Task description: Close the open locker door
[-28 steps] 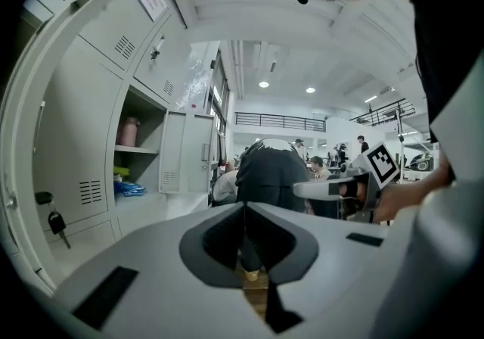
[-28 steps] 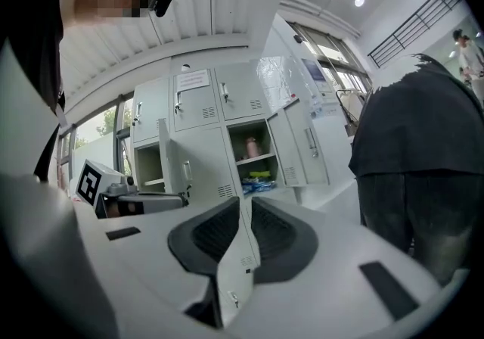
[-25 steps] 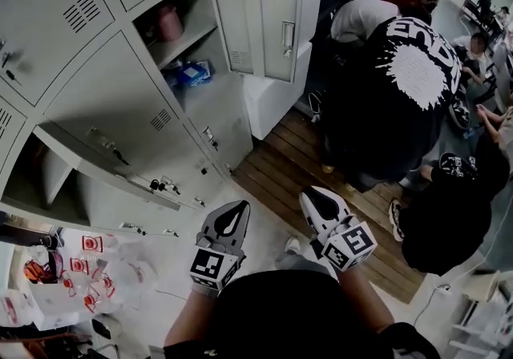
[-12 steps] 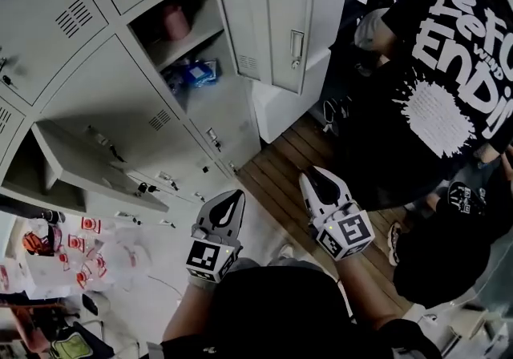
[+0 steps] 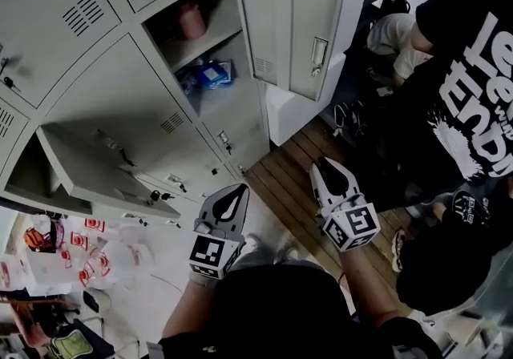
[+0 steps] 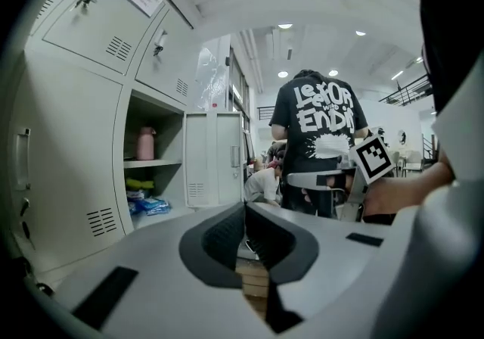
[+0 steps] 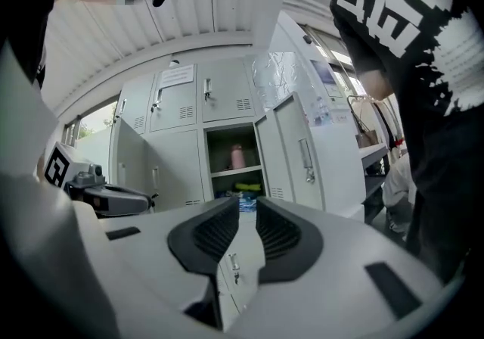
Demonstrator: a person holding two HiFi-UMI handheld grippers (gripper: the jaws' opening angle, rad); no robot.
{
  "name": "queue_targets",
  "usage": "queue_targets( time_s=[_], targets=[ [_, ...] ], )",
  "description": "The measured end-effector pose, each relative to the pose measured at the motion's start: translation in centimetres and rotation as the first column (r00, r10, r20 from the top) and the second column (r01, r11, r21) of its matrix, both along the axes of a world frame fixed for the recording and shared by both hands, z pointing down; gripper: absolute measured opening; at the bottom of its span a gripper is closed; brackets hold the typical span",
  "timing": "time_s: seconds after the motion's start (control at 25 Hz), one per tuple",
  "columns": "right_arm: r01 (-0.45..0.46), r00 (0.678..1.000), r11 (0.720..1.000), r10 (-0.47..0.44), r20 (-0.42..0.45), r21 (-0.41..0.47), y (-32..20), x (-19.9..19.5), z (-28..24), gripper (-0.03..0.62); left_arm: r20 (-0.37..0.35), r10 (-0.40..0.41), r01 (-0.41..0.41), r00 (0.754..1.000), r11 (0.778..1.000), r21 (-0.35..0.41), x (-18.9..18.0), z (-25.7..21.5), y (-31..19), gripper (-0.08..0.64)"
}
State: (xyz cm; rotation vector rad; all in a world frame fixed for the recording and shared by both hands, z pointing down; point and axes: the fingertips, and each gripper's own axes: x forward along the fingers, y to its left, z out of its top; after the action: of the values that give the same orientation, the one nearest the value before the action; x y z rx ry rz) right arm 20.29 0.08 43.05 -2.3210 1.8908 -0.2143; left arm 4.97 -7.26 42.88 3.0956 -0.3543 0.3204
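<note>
Both the left gripper (image 5: 240, 187) and right gripper (image 5: 324, 163), jaws together, hover well short of the open locker door (image 5: 293, 38).

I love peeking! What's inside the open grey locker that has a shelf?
A pink bottle on the grey metal shelf; blue packets and something yellow-green below. The shadowy back is too dark to see.
</note>
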Motion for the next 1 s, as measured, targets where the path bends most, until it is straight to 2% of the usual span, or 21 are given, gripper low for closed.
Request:
queue_targets(
  time_s=[0.24,0.56,0.76,1.0],
  targets=[
    [-0.051,0.999,0.999,0.051,-0.017,-0.008,-3.0,1.1,-0.1,0.066,0.014,0.053,-0.053,0.999,0.999,0.01,0.1,-0.5,-2.9,0.025],
    [-0.146,0.989,0.989,0.146,-0.036,0.001,-5.8,5.6,-0.6,0.066,0.043,0.098,-0.098,0.994,0.995,0.02,0.8,-0.1,-6.3,0.026],
    [-0.164,0.986,0.986,0.164,-0.031,0.011,-6.7,8.9,-1.2,0.067,0.043,0.087,-0.088,0.995,0.996,0.019,2.4,-0.1,-7.2,0.026],
    [-0.133,0.991,0.991,0.134,-0.031,0.014,-8.8,13.1,-1.4,0.092,0.051,0.026,-0.027,0.998,1.0,0.015,4.7,-0.3,-8.3,0.026]
  ],
)
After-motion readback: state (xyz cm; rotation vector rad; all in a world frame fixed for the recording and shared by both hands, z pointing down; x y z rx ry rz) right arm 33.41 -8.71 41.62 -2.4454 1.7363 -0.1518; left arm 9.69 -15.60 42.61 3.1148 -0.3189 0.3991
